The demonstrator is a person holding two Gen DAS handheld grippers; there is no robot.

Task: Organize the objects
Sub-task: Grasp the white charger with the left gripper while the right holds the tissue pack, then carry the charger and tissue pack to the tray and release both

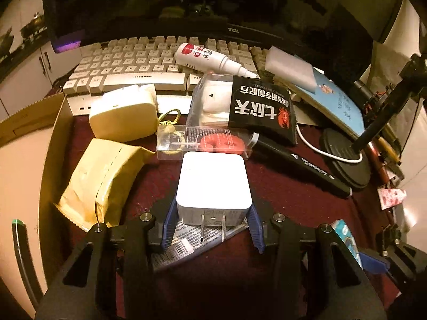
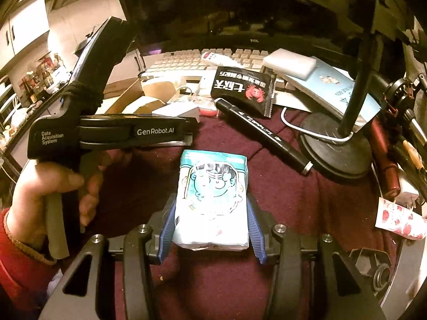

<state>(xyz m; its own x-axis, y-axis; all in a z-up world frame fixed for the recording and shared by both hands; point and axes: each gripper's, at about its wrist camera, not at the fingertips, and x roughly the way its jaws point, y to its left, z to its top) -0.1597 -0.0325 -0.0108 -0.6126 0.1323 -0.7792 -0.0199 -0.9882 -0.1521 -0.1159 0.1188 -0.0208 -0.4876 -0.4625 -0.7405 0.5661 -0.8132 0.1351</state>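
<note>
I see both wrist views dim and yellow-tinted, corners vignetted black with fisheye bending toward every edge. Glare whitens the charger [image 1: 213, 184] at centre; the monitor [image 1: 186, 5] at twelve o'clock reflects murkily.

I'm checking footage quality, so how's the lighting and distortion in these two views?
Left wrist view: dim yellow light, charger top blown out white, keyboard bowed by the fisheye. Right wrist view: same warm cast, glare on the tissue pack, dark corners.

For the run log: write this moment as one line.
left hand-held gripper: shut on white square plug-in charger | right hand-held gripper: shut on light-blue cartoon tissue pack | both over maroon cloth
</note>
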